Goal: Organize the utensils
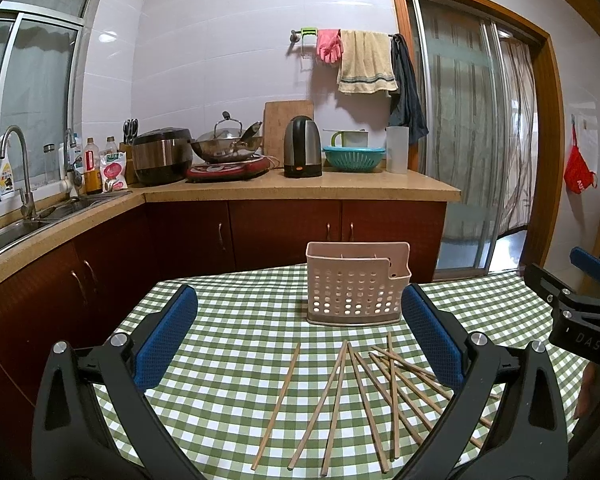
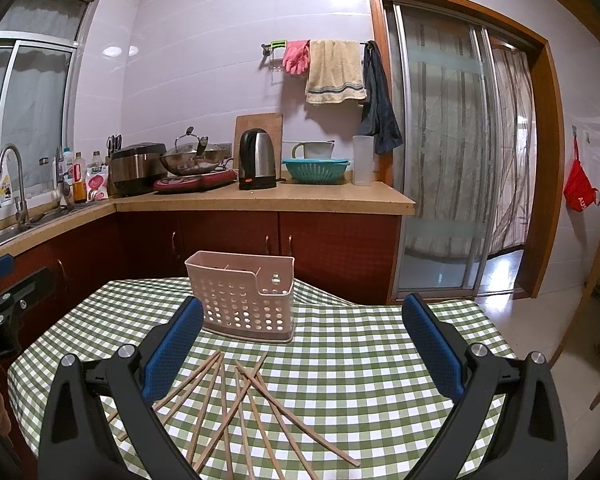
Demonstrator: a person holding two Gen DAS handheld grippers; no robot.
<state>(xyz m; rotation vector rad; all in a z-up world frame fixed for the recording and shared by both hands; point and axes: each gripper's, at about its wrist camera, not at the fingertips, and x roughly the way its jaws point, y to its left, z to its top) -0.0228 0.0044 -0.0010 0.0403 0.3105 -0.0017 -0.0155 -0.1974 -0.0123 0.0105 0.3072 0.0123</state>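
Note:
Several wooden chopsticks (image 1: pixel 352 396) lie loose and fanned out on the green checked tablecloth (image 1: pixel 240 320), some crossing one another. Behind them stands an upright pink perforated utensil holder (image 1: pixel 356 284), and nothing shows above its rim. My left gripper (image 1: pixel 300 316) hovers open above the chopsticks, nothing between its blue pads. In the right wrist view the chopsticks (image 2: pixel 236 408) lie low and left, with the holder (image 2: pixel 244 296) beyond them. My right gripper (image 2: pixel 302 320) is open and holds nothing. The right gripper (image 1: pixel 588 292) also shows at the right edge of the left wrist view.
Behind the table runs a kitchen counter (image 1: pixel 300 188) with a kettle (image 1: pixel 302 146), a wok, a rice cooker and a teal colander (image 1: pixel 354 158). A sink (image 1: pixel 16 224) is at the left. A sliding glass door (image 2: pixel 452 160) is at the right.

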